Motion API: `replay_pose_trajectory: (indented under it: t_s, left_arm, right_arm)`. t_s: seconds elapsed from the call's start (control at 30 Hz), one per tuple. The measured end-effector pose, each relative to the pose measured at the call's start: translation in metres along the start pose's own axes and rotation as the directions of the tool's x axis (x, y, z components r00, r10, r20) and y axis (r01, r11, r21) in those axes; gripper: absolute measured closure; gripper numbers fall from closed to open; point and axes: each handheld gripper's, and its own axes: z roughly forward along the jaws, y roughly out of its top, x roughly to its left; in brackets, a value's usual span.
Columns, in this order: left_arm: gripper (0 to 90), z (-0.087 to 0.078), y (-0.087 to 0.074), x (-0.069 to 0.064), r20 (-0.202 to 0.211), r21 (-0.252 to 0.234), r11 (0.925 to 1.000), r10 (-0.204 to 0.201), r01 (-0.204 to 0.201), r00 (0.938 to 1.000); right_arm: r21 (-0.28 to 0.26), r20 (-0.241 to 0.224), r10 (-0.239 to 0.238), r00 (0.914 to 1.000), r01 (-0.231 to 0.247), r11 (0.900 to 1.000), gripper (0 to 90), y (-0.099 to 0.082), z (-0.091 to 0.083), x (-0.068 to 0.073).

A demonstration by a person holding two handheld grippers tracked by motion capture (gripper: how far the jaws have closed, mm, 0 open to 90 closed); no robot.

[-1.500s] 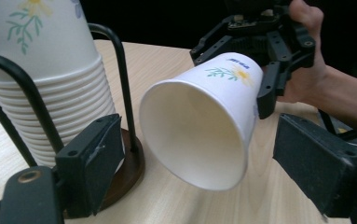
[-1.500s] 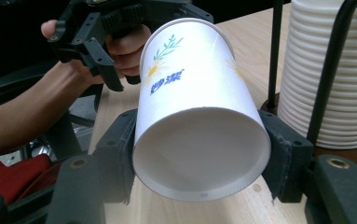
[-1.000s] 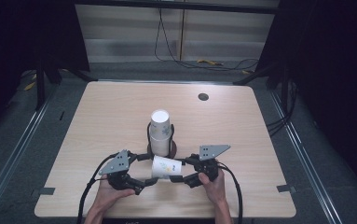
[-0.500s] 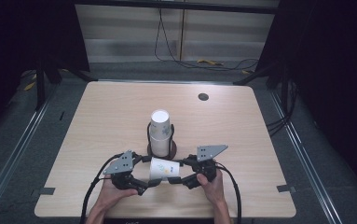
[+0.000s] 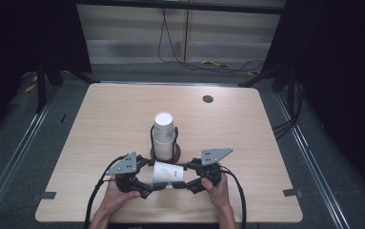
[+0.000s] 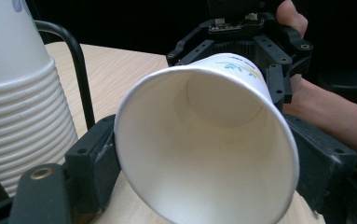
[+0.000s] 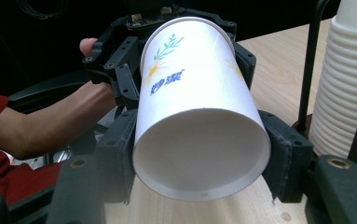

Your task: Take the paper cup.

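Cup (image 5: 167,172) between grippers, before cup stack (image 5: 164,136)

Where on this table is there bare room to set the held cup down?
Free: the table left and right of the cup stack, and behind it up to the dark grommet. Crowded: the near edge, where both grippers hold the paper cup.

Your high view looks forward and down on the whole table (image 5: 123,119) from your side. Each gripper view sits low and very close, looking along its own jaws at the opposite gripper. The left one faces the paper cup's (image 6: 204,140) open mouth, the right one its base. Both share the cup stack (image 7: 348,84).
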Motion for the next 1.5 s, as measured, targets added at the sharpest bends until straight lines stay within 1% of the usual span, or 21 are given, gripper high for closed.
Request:
replay_pose_trajectory:
  t_s: [0.1,0.13,0.23,0.27,0.37,0.53,0.77,0.87,0.93,1.07,1.1,1.17,1.2,1.23,1.27,1.3,1.33,1.4,1.43,1.47,1.5]
  left_arm:
    - [19.6,0.001,0.000,0.000,0.008,-0.006,1.0000,-0.002,0.003,1.0000]
    - [20.0,0.000,0.000,0.000,0.003,0.001,1.0000,0.002,-0.002,1.0000]
    - [21.6,0.000,0.000,-0.001,0.009,0.010,1.0000,-0.002,0.002,1.0000]
    - [22.2,-0.001,0.000,-0.001,0.011,0.018,0.9998,0.007,-0.007,0.9999]
    - [23.7,-0.002,0.001,-0.001,0.025,0.008,0.9999,0.007,-0.008,0.9997]
    - [26.6,-0.004,0.002,-0.002,0.029,-0.003,0.9999,0.015,-0.015,0.9995]
    - [26.5,-0.004,0.003,-0.002,0.024,-0.006,0.9999,0.009,-0.008,0.9997]
    - [26.5,-0.005,0.005,-0.003,0.015,0.007,0.9999,0.012,-0.012,0.9998]
    - [26.4,-0.005,0.007,-0.003,0.009,0.012,0.9997,0.021,-0.021,0.9997]
    - [26.4,-0.005,0.009,-0.003,0.006,0.012,0.9997,0.019,-0.019,0.9998]
    - [26.4,-0.004,0.010,-0.003,-0.004,0.013,0.9998,0.017,-0.017,0.9999]
    - [26.4,-0.004,0.010,-0.003,-0.007,0.016,0.9997,0.016,-0.016,0.9999]
    - [26.4,-0.004,0.010,-0.003,-0.007,0.016,0.9997,0.016,-0.016,0.9999]
    - [26.4,-0.005,0.010,-0.002,-0.031,0.032,0.9995,0.005,-0.004,0.9995]
    - [26.4,-0.006,0.010,-0.002,-0.041,0.035,0.9994,0.001,0.001,0.9992]
    - [26.4,-0.006,0.010,-0.002,-0.041,0.035,0.9994,0.001,0.001,0.9992]
    - [26.4,-0.008,0.011,0.000,-0.051,0.043,0.9991,-0.002,0.004,0.9987]
    - [26.4,-0.009,0.011,0.000,-0.058,0.049,0.9988,0.000,0.003,0.9983]
    - [26.4,-0.009,0.011,0.001,-0.063,0.048,0.9988,-0.003,0.006,0.9980]
    - [26.4,-0.010,0.010,0.002,-0.072,0.050,0.9986,-0.015,0.018,0.9973]
    - [26.3,-0.010,0.010,0.002,-0.072,0.050,0.9986,-0.015,0.018,0.9973]
  right_arm:
    - [-0.002,-0.002,-0.003,1.0000,0.003,1.0000,36.8,0.000,0.001,0.000]
    - [0.000,-0.005,-0.005,1.0000,0.005,1.0000,36.8,0.000,0.001,0.000]
    - [0.009,-0.005,-0.007,1.0000,0.007,0.9999,36.7,-0.001,0.001,0.000]
    - [0.011,-0.006,-0.009,0.9999,0.009,0.9999,36.4,-0.001,0.001,0.000]
    - [0.010,-0.014,-0.013,0.9998,0.014,0.9999,34.2,-0.001,0.002,0.000]
    - [0.003,-0.001,-0.013,0.9999,0.013,0.9999,30.3,0.000,0.002,-0.001]
    - [0.003,0.014,-0.016,0.9998,0.016,0.9999,28.5,-0.001,0.002,0.000]
    - [-0.016,0.046,-0.013,0.9989,0.014,0.9998,22.0,0.000,0.000,0.001]
    - [-0.021,0.078,-0.016,0.9968,0.018,0.9996,18.3,0.001,-0.001,0.002]
    - [-0.043,0.113,-0.013,0.9935,0.018,0.9989,14.6,0.000,-0.004,0.003]
    - [-0.045,0.121,-0.014,0.9925,0.020,0.9988,13.6,0.000,-0.004,0.003]
    - [-0.047,0.142,-0.015,0.9897,0.022,0.9986,13.2,-0.001,-0.006,0.003]
    - [-0.047,0.142,-0.015,0.9897,0.022,0.9986,13.2,-0.001,-0.006,0.003]
    - [-0.064,0.162,-0.014,0.9867,0.025,0.9977,13.1,-0.002,-0.008,0.004]
    - [-0.070,0.170,-0.013,0.9853,0.025,0.9972,13.1,-0.003,-0.009,0.004]
    - [-0.070,0.170,-0.013,0.9853,0.025,0.9972,13.1,-0.003,-0.009,0.004]
    - [-0.081,0.187,-0.004,0.9824,0.020,0.9965,13.2,-0.004,-0.010,0.004]
    - [-0.091,0.194,-0.004,0.9809,0.022,0.9956,13.2,-0.005,-0.011,0.004]
    - [-0.098,0.201,-0.006,0.9796,0.026,0.9948,13.1,-0.005,-0.012,0.005]
    - [-0.102,0.218,-0.009,0.9759,0.032,0.9942,13.1,-0.005,-0.015,0.007]
    - [-0.102,0.218,-0.009,0.9759,0.032,0.9942,13.1,-0.005,-0.015,0.007]
